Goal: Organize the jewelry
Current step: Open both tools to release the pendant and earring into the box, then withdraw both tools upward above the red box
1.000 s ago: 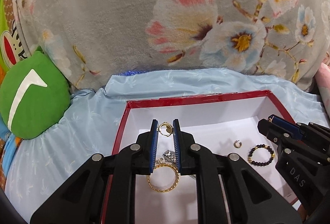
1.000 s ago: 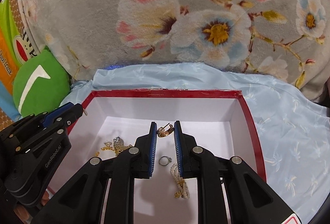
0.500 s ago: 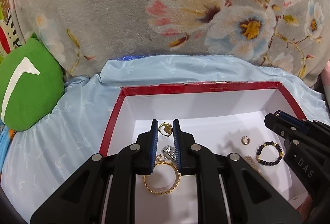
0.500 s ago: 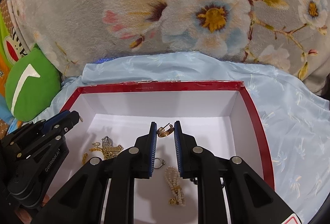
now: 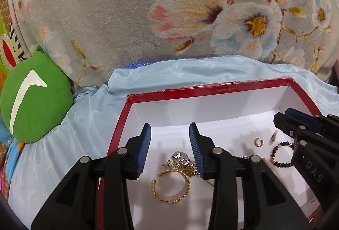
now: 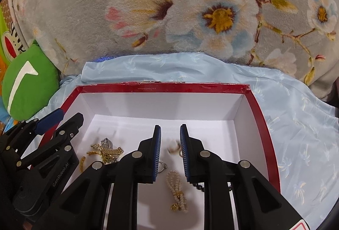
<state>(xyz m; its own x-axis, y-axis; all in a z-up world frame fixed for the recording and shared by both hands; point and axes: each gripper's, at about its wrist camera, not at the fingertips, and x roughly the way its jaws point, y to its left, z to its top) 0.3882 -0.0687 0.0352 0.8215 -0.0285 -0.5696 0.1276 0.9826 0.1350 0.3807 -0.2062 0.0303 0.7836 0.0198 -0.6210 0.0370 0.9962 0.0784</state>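
Note:
A red box with a white inside (image 5: 211,90) (image 6: 169,88) holds the jewelry. My left gripper (image 5: 170,131) is open and empty above a gold bangle (image 5: 170,186) and a silver watch with gold chains (image 5: 182,159). My right gripper (image 6: 170,131) is open; a gold earring (image 6: 174,148), blurred, is falling below it. A pearl bracelet (image 6: 175,189) and a small ring (image 6: 162,166) lie under the right gripper. A dark bead bracelet (image 5: 279,154) and a gold hoop earring (image 5: 258,142) lie at the right in the left wrist view.
The box sits on light blue cloth (image 5: 95,115) in front of a grey floral blanket (image 5: 169,7). A green plush cushion (image 5: 31,98) lies to the left. Gold chains and the watch (image 6: 108,149) show beside the left gripper in the right wrist view.
Both grippers opened. Each let go of the gold earring it held; the right one's earring is dropping into the box. Both grippers moved a little closer over the box.

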